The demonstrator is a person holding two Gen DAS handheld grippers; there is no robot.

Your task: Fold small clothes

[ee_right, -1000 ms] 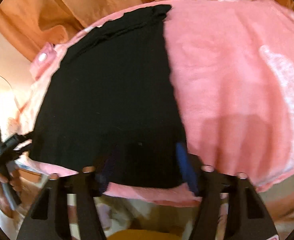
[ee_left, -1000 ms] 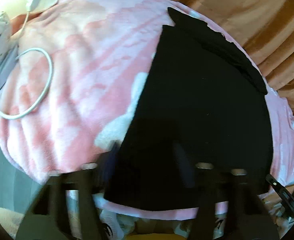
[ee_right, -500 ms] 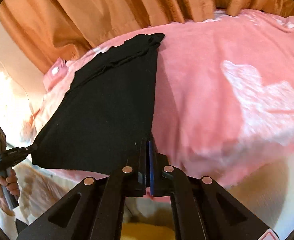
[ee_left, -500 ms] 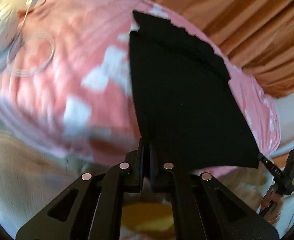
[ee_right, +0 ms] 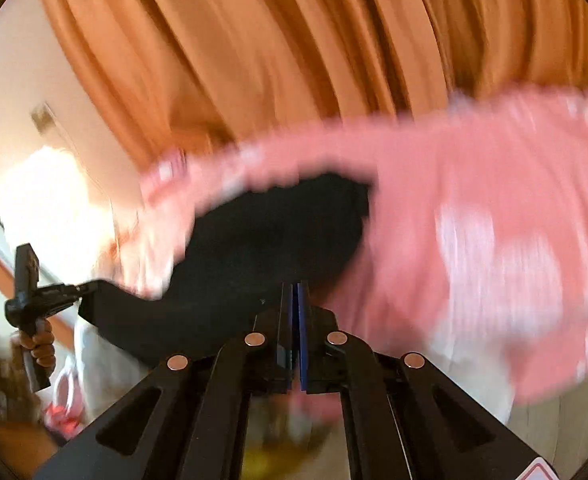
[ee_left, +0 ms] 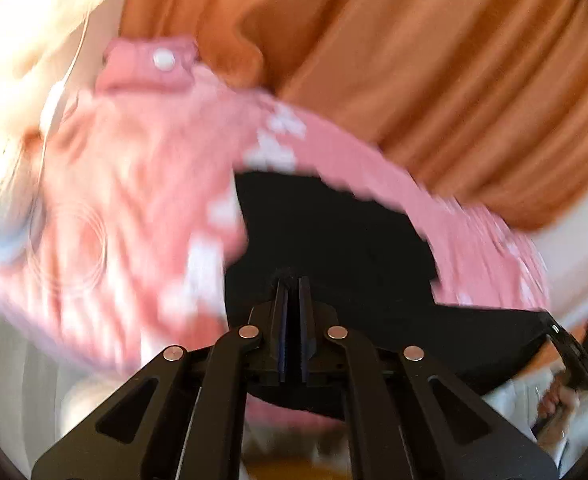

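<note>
A black garment (ee_left: pixel 333 240) lies on a pink blanket (ee_left: pixel 134 200) and also shows in the right wrist view (ee_right: pixel 274 240). My left gripper (ee_left: pixel 292 280) is shut on the garment's near left corner. My right gripper (ee_right: pixel 294 286) is shut on the near right corner. The near edge hangs lifted between the two grippers, above the blanket. The other gripper shows at the edge of each view, the right one (ee_left: pixel 569 344) and the left one (ee_right: pixel 46 300). Both views are blurred by motion.
Orange curtains (ee_left: pixel 413 60) hang behind the bed. A pink pouch with a white snap (ee_left: pixel 150 64) sits at the blanket's far edge. A white cable loop (ee_left: pixel 70 256) and a pale pillow (ee_left: pixel 2 208) lie at the left.
Both grippers went from open at the garment's near edge to shut on its corners. They have lifted the edge up and away from the blanket; the views tilted toward the curtains.
</note>
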